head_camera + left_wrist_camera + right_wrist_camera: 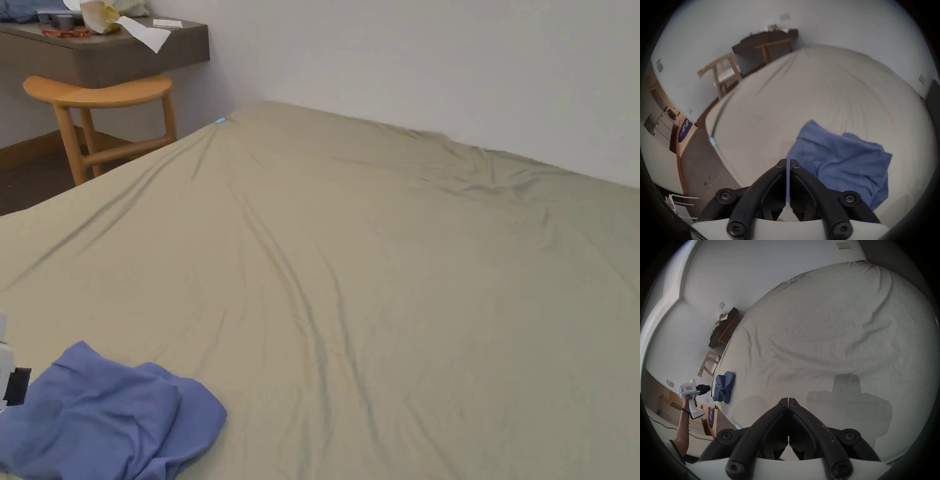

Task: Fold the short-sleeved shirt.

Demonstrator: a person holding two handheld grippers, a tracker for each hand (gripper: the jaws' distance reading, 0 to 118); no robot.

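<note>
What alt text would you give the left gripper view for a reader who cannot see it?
A crumpled blue shirt lies unfolded on a beige bed sheet, just ahead and to the right of the left gripper, whose black jaws are closed with only a thin slit between them. Behind the bed stand a wooden stool and a dark desk.

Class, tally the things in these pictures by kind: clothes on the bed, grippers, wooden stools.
Clothes: 1, the blue shirt, crumpled on the bed.
Grippers: 2, the left gripper and the right gripper.
Wooden stools: 1, the stool under the desk.
Total: 4.
</note>
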